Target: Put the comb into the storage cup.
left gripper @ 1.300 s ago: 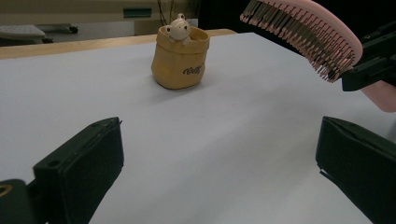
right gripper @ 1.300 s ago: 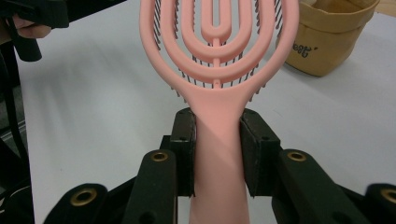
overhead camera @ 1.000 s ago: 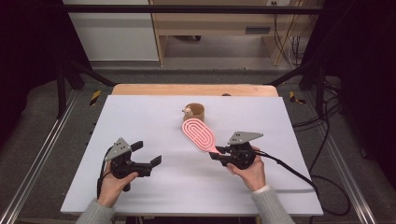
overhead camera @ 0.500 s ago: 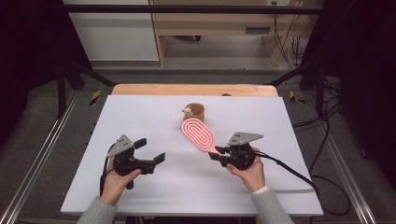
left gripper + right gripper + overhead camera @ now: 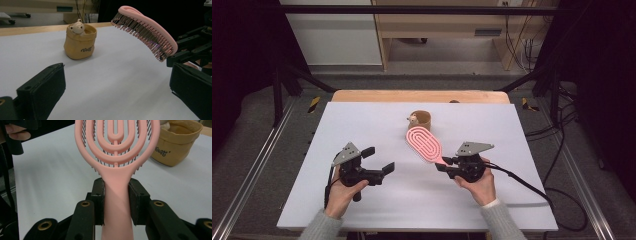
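Since a second ago, my left gripper [image 5: 379,161] has edged toward three o'clock, jaws apart and empty; my right gripper [image 5: 441,163] stays clamped on the pink brush [image 5: 425,144] handle, head raised toward eleven o'clock. I judge the pouch [image 5: 422,118] at twelve o'clock is next: approach bristles down, slowly. Open table [image 5: 522,130] lies all round.

Pink vented brush [image 5: 425,144] is hanging clear above the table, bristles facing down, handle clamped, head tilting up.
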The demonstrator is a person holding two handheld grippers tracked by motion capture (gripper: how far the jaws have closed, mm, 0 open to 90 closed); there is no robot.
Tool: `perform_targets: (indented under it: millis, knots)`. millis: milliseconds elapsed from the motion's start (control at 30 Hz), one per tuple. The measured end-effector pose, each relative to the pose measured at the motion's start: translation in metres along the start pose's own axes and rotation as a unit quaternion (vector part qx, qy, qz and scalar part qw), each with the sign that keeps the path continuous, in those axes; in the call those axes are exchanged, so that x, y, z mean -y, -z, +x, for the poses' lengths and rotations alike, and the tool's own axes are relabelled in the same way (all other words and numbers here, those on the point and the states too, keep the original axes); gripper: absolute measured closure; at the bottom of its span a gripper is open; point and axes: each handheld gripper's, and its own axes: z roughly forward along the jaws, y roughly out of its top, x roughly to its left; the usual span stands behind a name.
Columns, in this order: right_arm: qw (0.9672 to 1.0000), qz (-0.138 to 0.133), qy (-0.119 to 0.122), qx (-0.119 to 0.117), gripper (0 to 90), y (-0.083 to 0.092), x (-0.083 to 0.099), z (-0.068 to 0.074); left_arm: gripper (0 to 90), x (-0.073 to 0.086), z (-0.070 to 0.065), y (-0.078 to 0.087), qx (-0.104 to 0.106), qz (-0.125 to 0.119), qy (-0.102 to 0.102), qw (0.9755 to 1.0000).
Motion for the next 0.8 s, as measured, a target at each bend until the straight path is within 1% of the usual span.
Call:
perform_targets:
  millis: [200, 800]
  knots:
    - [1.0, -0.003, 0.001, -0.001, 69.4, 0.001, -0.001, 0.001, 0.2, -0.002, -0.004, -0.004, 0.005, 0.0, -0.001, 1.0]
    - [1.0, -0.001, 0.002, -0.001, 69.4, 0.0, 0.0, 0.001, 0.1, -0.006, -0.016, -0.018, 0.027, -0.002, 0.01, 0.9996]
